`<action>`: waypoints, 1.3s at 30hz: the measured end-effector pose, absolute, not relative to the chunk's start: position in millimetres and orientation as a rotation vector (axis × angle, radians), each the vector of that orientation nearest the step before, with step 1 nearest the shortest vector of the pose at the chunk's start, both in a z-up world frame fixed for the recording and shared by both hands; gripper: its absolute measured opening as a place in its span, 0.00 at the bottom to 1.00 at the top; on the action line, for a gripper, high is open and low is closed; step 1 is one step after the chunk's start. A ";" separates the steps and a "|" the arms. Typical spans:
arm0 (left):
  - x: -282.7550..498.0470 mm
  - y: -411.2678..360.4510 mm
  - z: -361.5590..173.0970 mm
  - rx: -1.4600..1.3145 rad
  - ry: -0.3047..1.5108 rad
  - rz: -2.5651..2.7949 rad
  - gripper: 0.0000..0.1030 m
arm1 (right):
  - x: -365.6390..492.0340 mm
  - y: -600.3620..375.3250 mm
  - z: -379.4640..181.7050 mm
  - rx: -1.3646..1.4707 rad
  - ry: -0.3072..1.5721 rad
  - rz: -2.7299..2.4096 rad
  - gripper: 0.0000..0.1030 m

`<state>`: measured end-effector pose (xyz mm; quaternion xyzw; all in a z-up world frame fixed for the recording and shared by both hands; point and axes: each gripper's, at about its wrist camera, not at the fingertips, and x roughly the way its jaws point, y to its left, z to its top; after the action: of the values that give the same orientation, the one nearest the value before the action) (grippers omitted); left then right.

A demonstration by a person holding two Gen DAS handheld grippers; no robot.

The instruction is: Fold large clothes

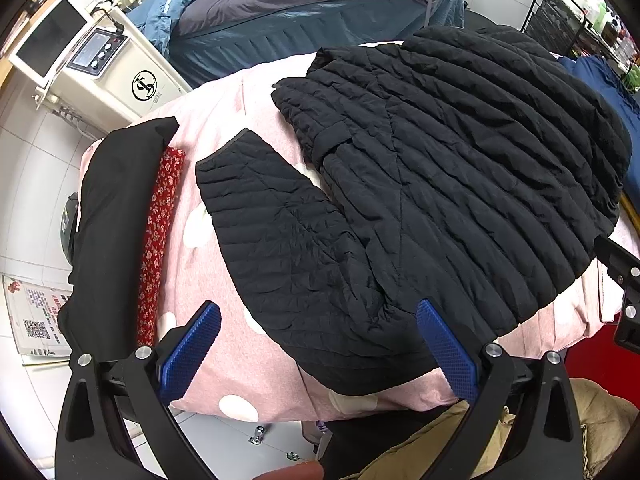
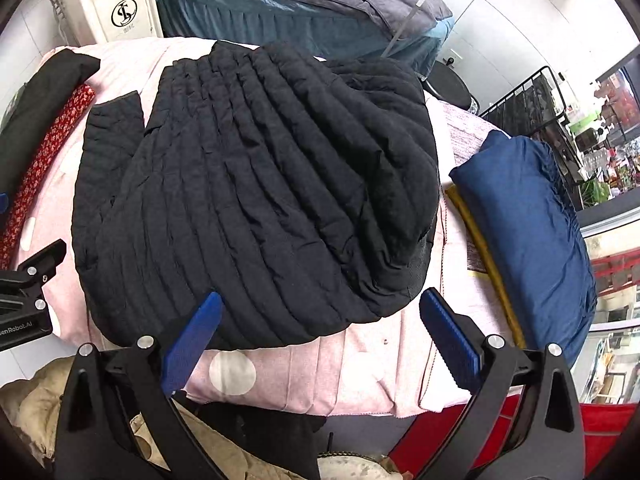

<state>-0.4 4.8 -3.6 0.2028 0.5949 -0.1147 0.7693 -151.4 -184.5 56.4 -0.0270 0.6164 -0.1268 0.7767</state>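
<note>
- Black quilted jacket (image 1: 420, 184) spread flat, back side up, across a pink bench cover with pale dots (image 1: 256, 376); body takes up most of the surface, quilting lines running side to side.
- One sleeve (image 1: 272, 216) splayed out from the body on the left side, its cuff end pointing away toward the far left, bare pink cover showing between cuff and body.
- In the right wrist view, other sleeve not showing past the body's outline (image 2: 256, 184); probably already folded in or tucked under, cannot tell which.
- Left gripper (image 1: 318, 354) spread wide and empty, hovering at the near edge, its fingers straddling the spot where the splayed sleeve joins the body; sleeve's long axis running forward and leftward from that gripper.
- Right gripper (image 2: 320, 340) likewise spread wide, grasping nothing, near the jacket's near hem, slightly toward the jacket's right side.
- Judgement: splayed sleeve lies nearer the left gripper, well apart from the right; likely next step a fold of that sleeve across onto the body, led by the left.
- Further left on the bench, a folded black garment (image 1: 116, 216) with a red floral strip (image 1: 160, 240) beside it, apart from the sleeve.
- On the right, a folded blue cloth (image 2: 532, 232) lying beside the jacket, not touching.
- Beyond the bench, a bed with grey and blue bedding (image 1: 304, 4) and a white machine with a control panel (image 1: 108, 68).
</note>
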 end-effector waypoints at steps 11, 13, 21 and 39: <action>0.1 5.5 -3.9 0.437 1.295 -0.247 0.94 | -153.5 -182.9 58.2 -0.056 1.333 -0.259 0.95; 0.2 5.5 -3.9 0.437 1.296 -0.247 0.94 | -153.7 -182.3 57.9 -0.055 1.335 -0.257 0.95; 0.0 6.6 -5.2 0.434 1.300 -0.249 0.94 | -155.0 -180.8 57.9 -0.056 1.337 -0.255 0.95; 0.5 7.9 -9.3 0.436 1.311 -0.248 0.94 | -156.0 -180.1 57.6 -0.054 1.339 -0.254 0.95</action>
<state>0.5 7.9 -9.3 0.2006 0.6029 -0.1142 0.7637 -156.0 -180.1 57.6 -0.0248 0.6188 -0.1175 0.7764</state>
